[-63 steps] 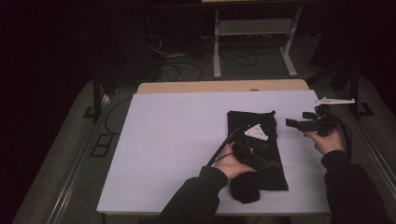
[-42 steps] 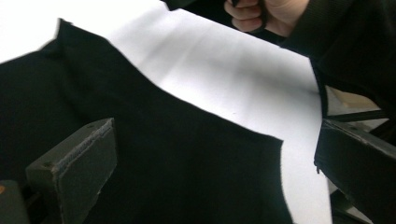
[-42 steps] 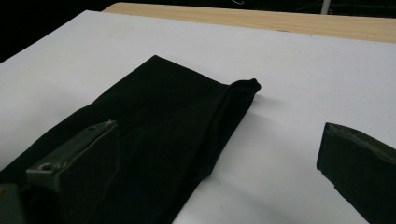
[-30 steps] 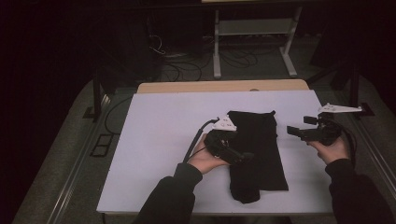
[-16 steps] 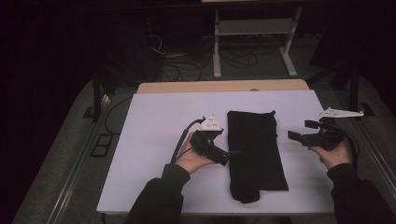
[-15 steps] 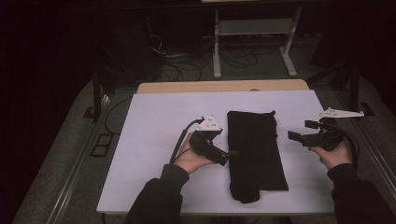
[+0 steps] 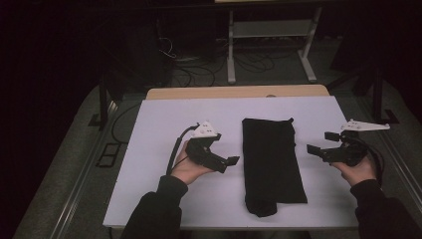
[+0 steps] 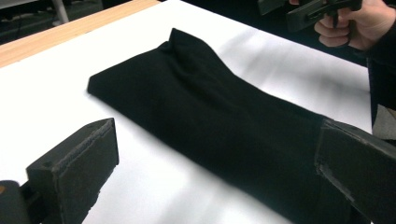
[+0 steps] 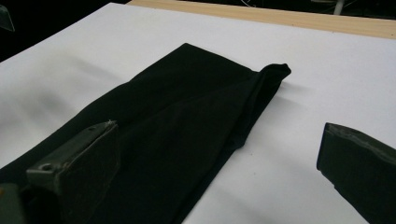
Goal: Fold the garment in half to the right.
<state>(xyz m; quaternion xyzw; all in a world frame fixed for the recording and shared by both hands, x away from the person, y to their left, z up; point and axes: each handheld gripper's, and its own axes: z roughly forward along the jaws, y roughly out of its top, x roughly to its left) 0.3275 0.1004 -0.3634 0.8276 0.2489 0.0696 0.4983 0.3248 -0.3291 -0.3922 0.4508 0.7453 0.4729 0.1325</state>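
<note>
A long black folded cloth (image 7: pixel 271 159) lies flat on the white table (image 7: pixel 164 124), running from the far middle to the near edge. My left gripper (image 7: pixel 225 155) hovers just left of the cloth, open and holding nothing, its jaws pointing at it. My right gripper (image 7: pixel 321 143) is held off the cloth's right side, also open and holding nothing. In the left gripper view the cloth (image 8: pixel 201 112) stretches beyond the wide-apart jaws of the left gripper (image 8: pixel 215 186), with the other hand's gripper (image 8: pixel 322 7) at the top right. In the right gripper view the cloth (image 9: pixel 177 107) lies ahead of the right gripper (image 9: pixel 219 158).
A wooden strip (image 7: pixel 234 92) borders the table's far edge. Behind it stand a metal frame's legs (image 7: pixel 231 55) and loose cables (image 7: pixel 174 55) on the dark floor. Bare white surface lies on both sides of the cloth.
My left gripper came off the cloth and moved left onto the bare table side. The right gripper drifted slightly right and nearer. The cloth now lies flat and untouched.
</note>
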